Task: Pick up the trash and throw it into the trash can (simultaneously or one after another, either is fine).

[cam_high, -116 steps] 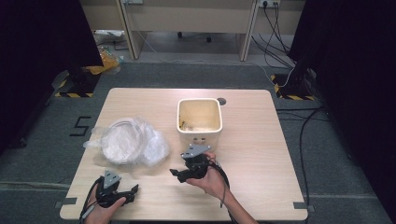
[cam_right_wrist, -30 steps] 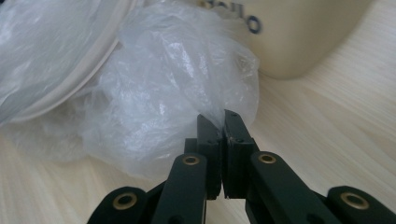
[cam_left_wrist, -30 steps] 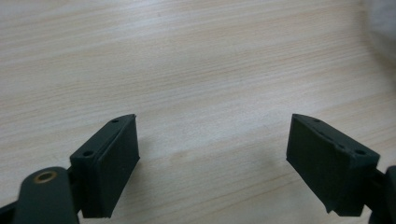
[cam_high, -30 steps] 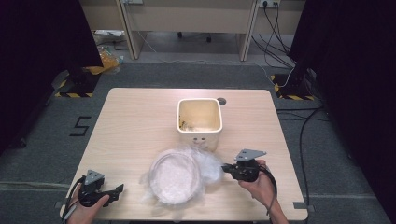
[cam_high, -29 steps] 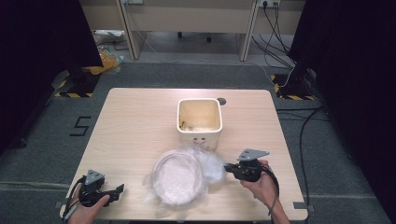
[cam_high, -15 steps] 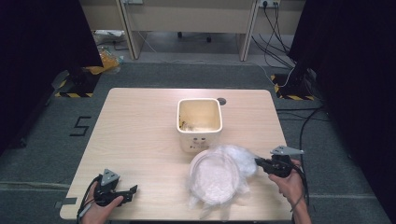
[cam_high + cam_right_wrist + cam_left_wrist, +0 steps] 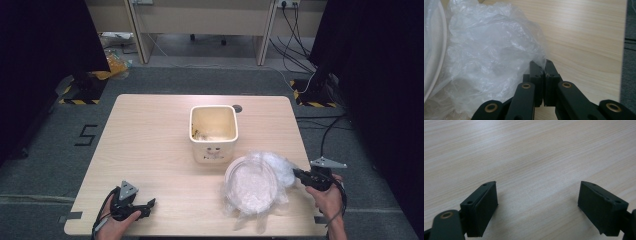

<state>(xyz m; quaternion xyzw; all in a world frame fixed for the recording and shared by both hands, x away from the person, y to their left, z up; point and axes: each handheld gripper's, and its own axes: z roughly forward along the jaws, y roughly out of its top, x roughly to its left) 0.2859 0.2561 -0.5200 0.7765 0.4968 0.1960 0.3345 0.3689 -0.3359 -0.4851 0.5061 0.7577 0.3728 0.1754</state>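
Right gripper dragging a bagged stack of plates by a pinch of plastic

The right gripper [image 7: 543, 65] is clamping its jaws tight on a fold of the clear plastic bag [image 7: 491, 47], which is bunching up crinkled and cloudy just ahead of its tips, with the white round plates [image 7: 250, 184] lying inside it a little farther out on the table [image 7: 150, 130]. The bag is sealed and not yet opened, so the work looks barely begun. The left gripper [image 7: 537, 202] is resting with jaws spread wide on nothing, well apart from the bag, and the cream bin [image 7: 213, 131] is standing beyond.
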